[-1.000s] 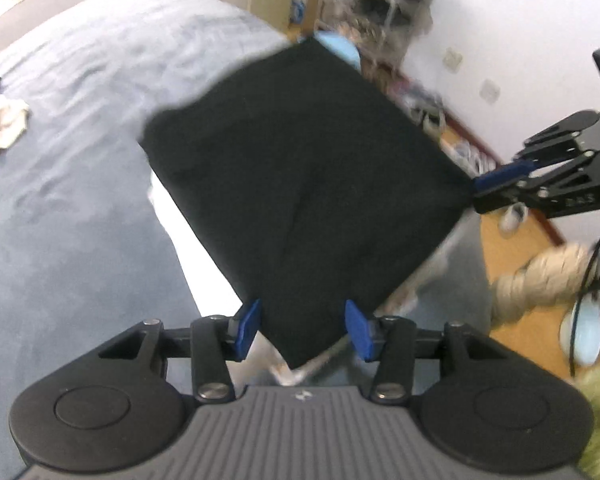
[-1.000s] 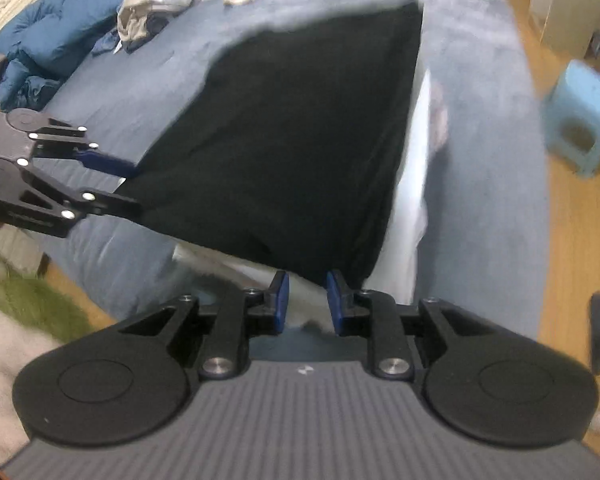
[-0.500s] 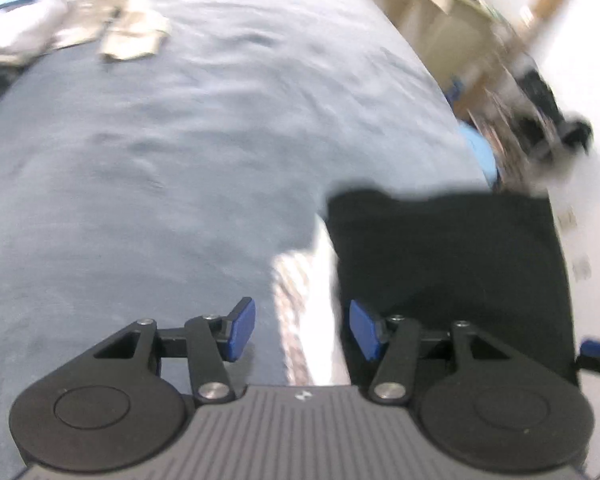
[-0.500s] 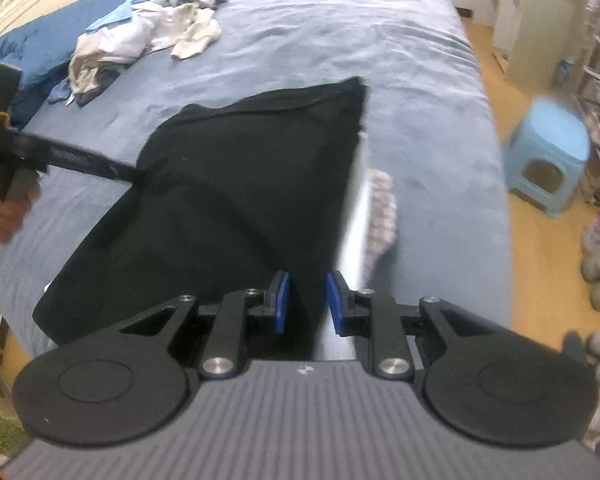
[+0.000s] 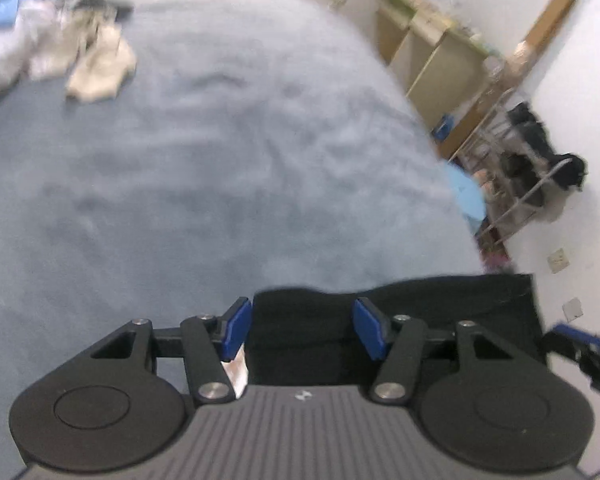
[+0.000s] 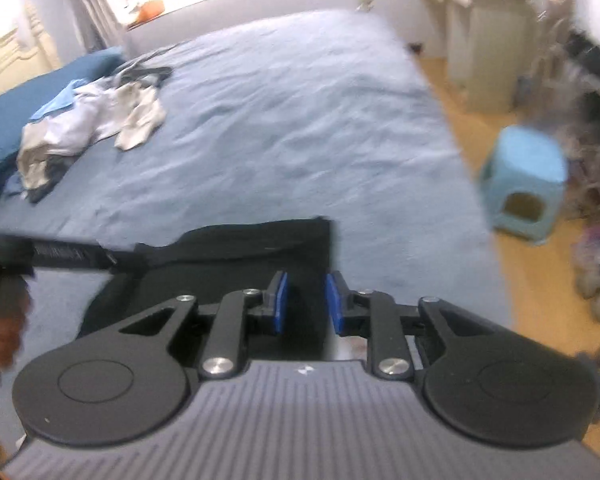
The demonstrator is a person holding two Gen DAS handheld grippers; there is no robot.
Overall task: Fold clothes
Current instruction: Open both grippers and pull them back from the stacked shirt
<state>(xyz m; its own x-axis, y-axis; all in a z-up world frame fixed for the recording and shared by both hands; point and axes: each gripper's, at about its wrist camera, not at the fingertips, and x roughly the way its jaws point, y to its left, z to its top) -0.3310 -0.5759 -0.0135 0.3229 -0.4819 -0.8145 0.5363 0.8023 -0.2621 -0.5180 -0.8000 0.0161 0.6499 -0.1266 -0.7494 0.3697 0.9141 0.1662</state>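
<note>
Your left tool (image 5: pixel 302 324) has its blue pads spread wide with nothing between them, poised just above the near edge of the black garment (image 5: pixel 440 312), which lies flat on the near part of the blue bed (image 5: pixel 220 160), close to the bed's near edge. Your right tool (image 6: pixel 305 304) also has its pads parted, a narrower gap than on the left, and they grip nothing; the black garment (image 6: pixel 236 252) shows beneath and between them, though you cannot tell whether the pads touch the cloth. In the left wrist view a strip of white fabric (image 5: pixel 236 372) peeks out beside the garment's left edge, right under the left pad. In the right wrist view your left tool reaches in from the left side to the garment's far left corner. Well apart from the garment, toward the far left of the bed, sits a heap of unfolded clothes (image 6: pixel 96 124) in white, grey and blue. A light blue stool (image 6: pixel 526 184) stands on the wooden floor just beside the bed's right side, with shoes (image 6: pixel 598 276) scattered near it. Both views are somewhat blurred
</note>
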